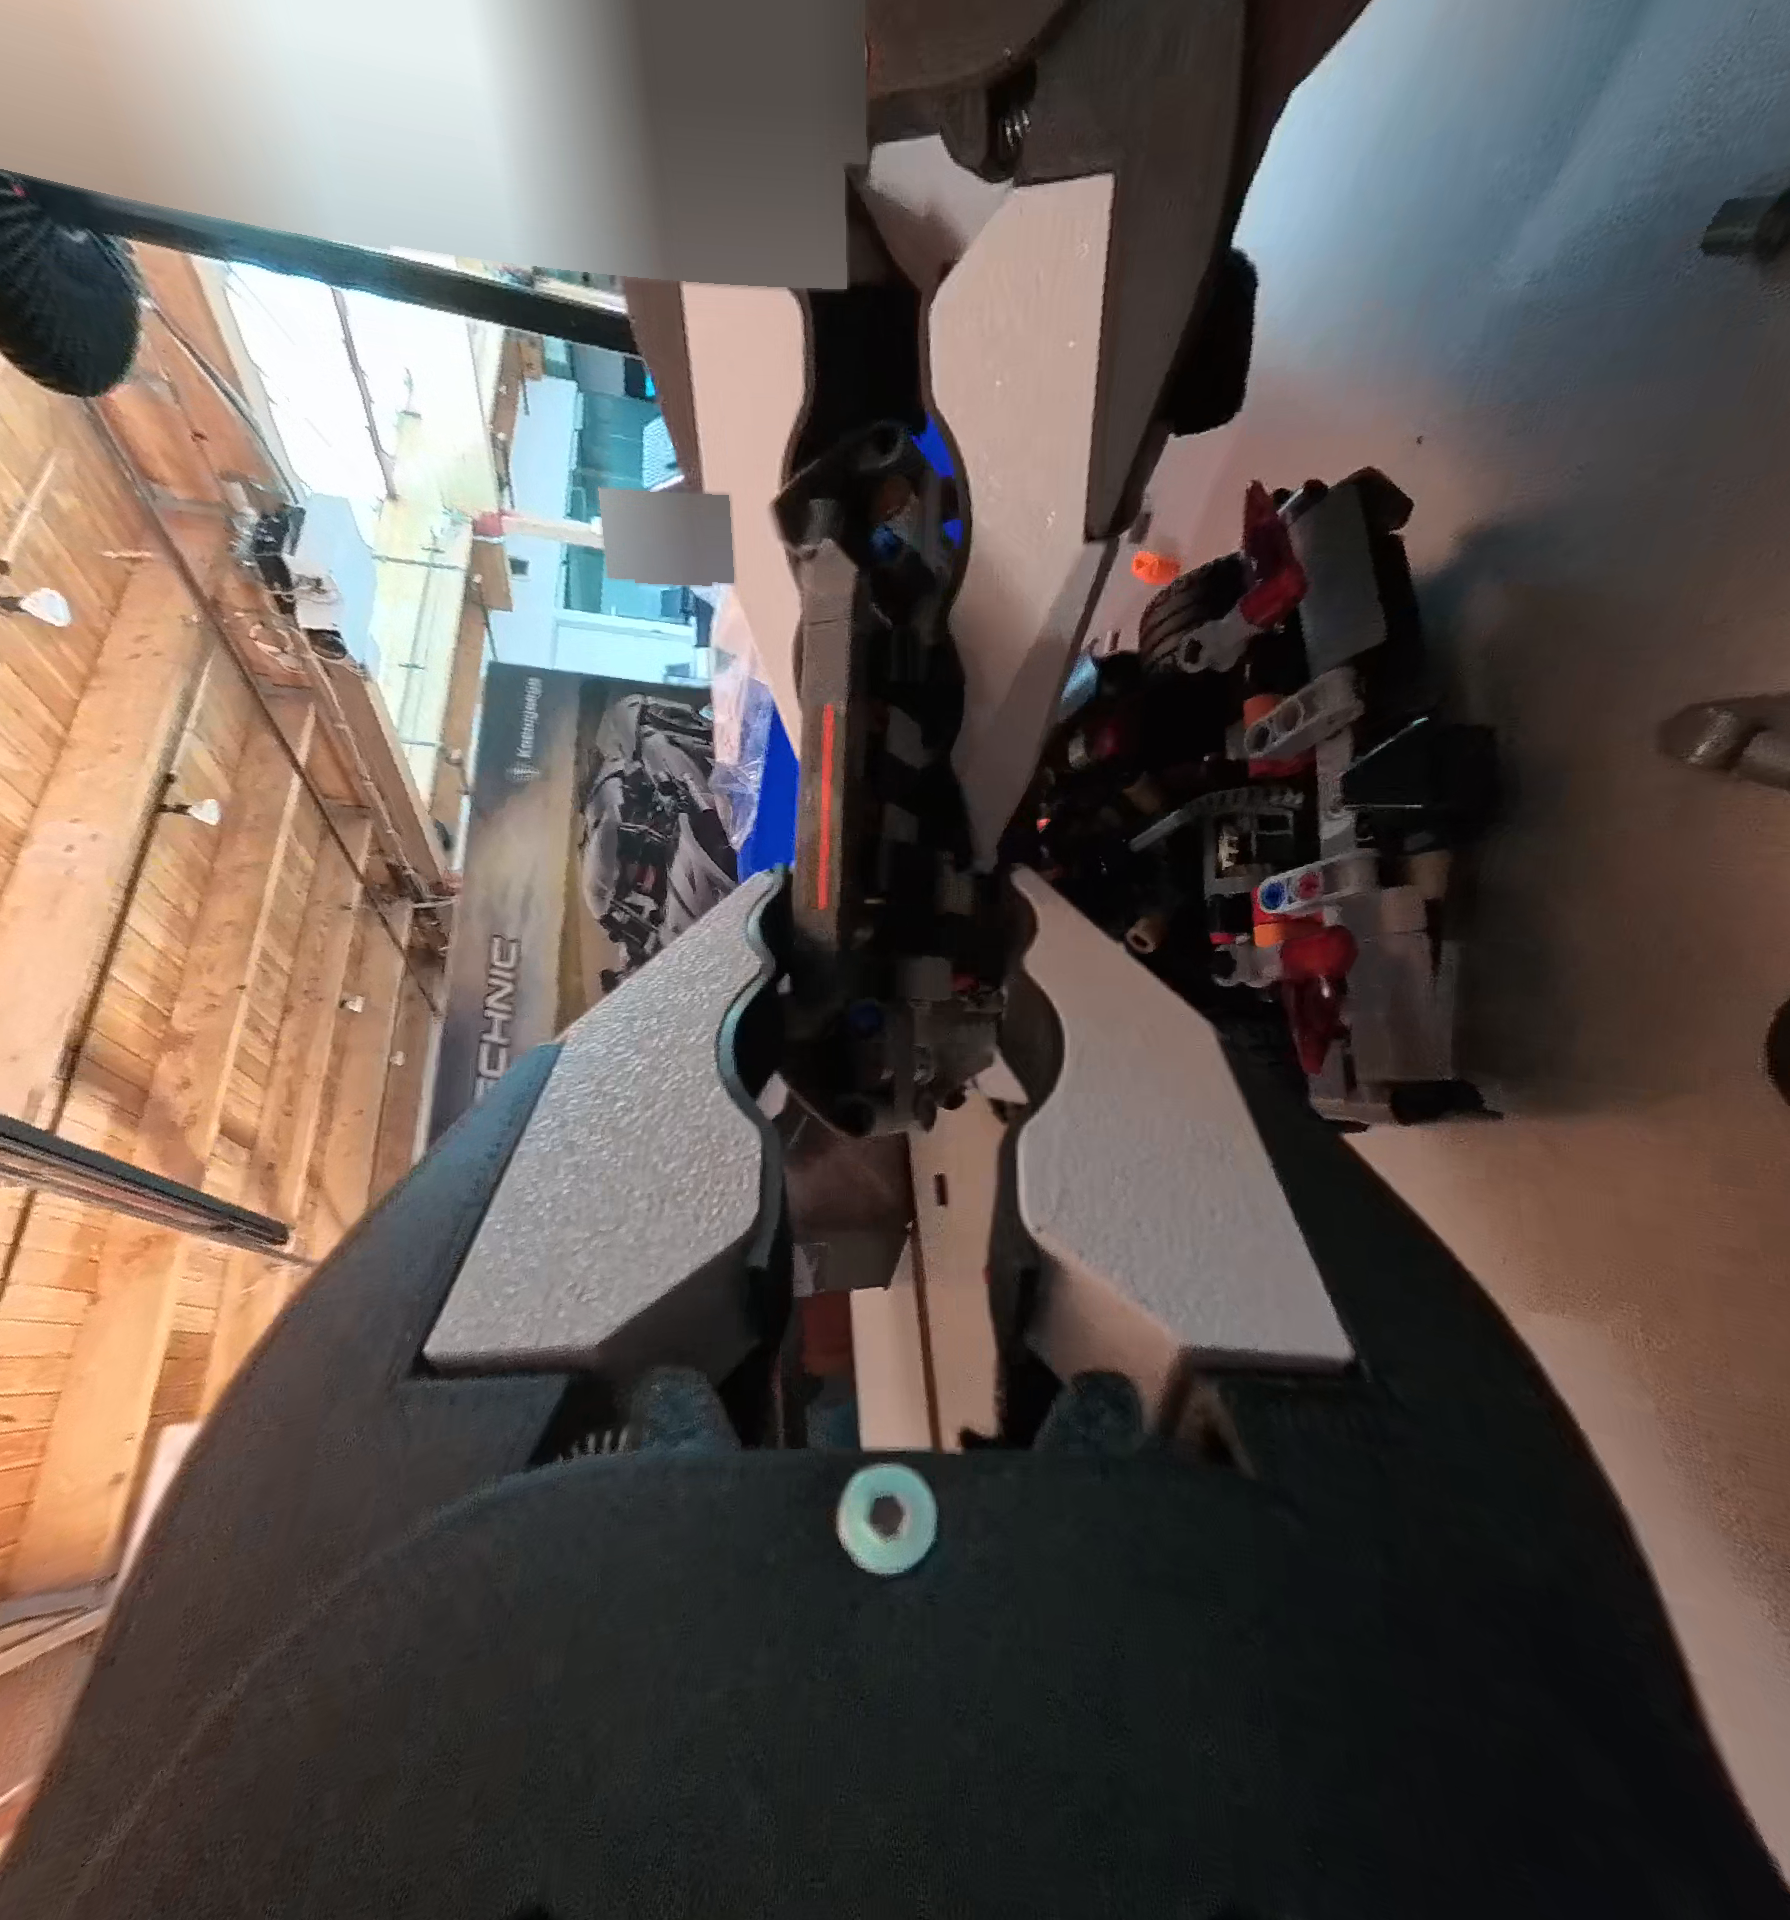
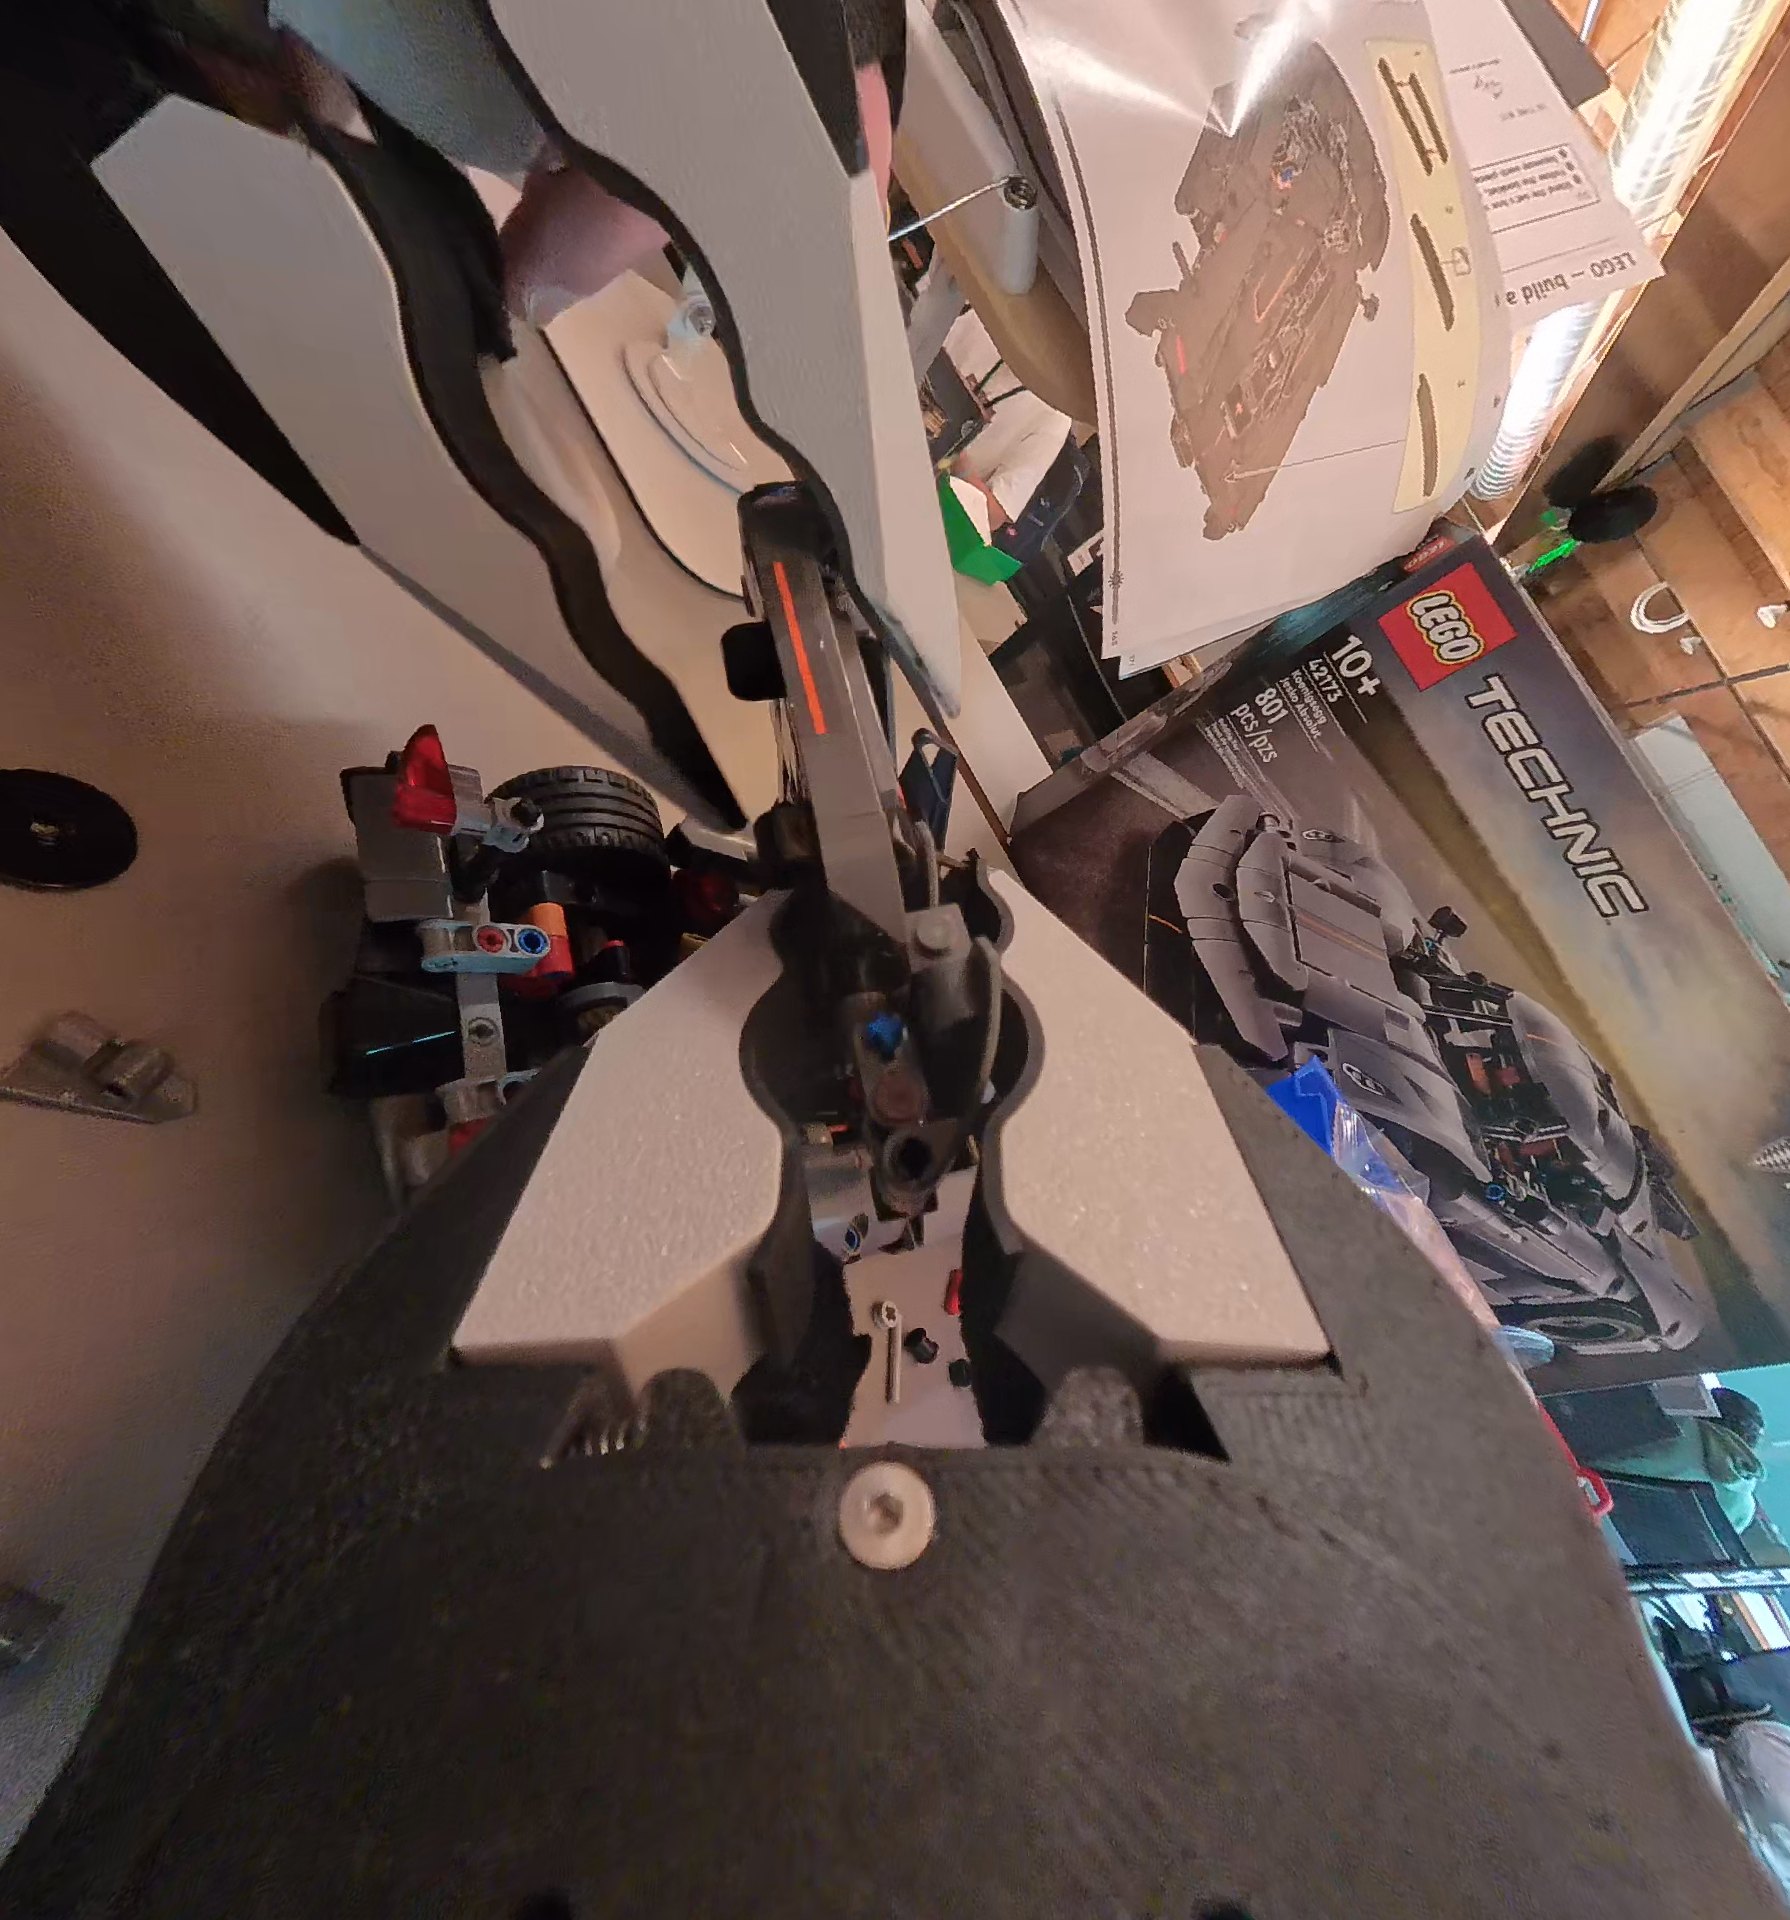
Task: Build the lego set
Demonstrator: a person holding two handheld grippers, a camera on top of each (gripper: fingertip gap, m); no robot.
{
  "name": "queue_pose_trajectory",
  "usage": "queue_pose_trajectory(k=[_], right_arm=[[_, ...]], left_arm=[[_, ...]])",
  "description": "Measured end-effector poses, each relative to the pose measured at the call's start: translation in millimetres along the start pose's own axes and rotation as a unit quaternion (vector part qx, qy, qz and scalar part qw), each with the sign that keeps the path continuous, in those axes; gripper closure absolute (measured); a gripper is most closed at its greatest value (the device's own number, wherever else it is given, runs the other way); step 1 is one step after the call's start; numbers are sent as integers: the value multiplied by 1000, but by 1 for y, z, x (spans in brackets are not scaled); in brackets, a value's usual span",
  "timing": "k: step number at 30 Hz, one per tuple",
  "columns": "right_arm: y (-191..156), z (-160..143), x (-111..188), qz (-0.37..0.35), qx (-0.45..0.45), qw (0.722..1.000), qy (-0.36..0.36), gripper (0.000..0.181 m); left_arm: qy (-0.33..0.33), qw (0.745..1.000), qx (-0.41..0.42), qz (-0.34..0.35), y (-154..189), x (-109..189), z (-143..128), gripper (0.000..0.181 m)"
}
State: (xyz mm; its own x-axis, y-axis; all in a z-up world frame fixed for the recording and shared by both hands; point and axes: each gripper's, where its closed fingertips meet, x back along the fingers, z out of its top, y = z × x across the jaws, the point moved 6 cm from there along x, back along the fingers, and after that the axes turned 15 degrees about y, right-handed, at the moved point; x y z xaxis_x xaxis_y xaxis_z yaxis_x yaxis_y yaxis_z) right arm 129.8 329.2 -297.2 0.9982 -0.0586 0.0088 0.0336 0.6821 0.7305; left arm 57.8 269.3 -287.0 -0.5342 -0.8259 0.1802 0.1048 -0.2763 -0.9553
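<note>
Pale, smooth tabletop [image 1: 1556,1351] beneath a slanted warm-toned wooden plank ceiling [image 1: 91,831] crossed by black metal bars [image 1: 351,260], with bright daylit glass windows [image 1: 610,499] at the far end and brown wooden boards [image 2: 1784,436] lit by a white strip light [image 2: 1680,94].

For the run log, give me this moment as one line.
left tool: shut on grey panel | right tool: shut on same panel | car body: on table
</note>
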Motion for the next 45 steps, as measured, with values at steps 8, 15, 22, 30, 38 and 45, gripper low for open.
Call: queue_pose_trajectory(k=[8,15,22,30,38,45], right_arm=[[0,0,0,-1,-1,1000,1,155],[-1,1,-1,4,-1,1000,3,155],[-1,0,-1,1,7,1000,0,154],[-1,0,-1,8,4,1000,-6,154],[0,-2,0,4,4,1000,-17,156],[2,-5,1,13,-11,1000,4,153]], left_arm=[[8,999,52,15,-4,-4,-4,133],[7,996,86,-1,-3,-11,-10,143],[7,997,76,-6,-1,-14,-11,148],[-19,998,58,-26,-3,-13,-8,154],[-25,997,67,-24,-3,-16,-8,155],[-26,998,51,-26,-2,-18,-7,154]])
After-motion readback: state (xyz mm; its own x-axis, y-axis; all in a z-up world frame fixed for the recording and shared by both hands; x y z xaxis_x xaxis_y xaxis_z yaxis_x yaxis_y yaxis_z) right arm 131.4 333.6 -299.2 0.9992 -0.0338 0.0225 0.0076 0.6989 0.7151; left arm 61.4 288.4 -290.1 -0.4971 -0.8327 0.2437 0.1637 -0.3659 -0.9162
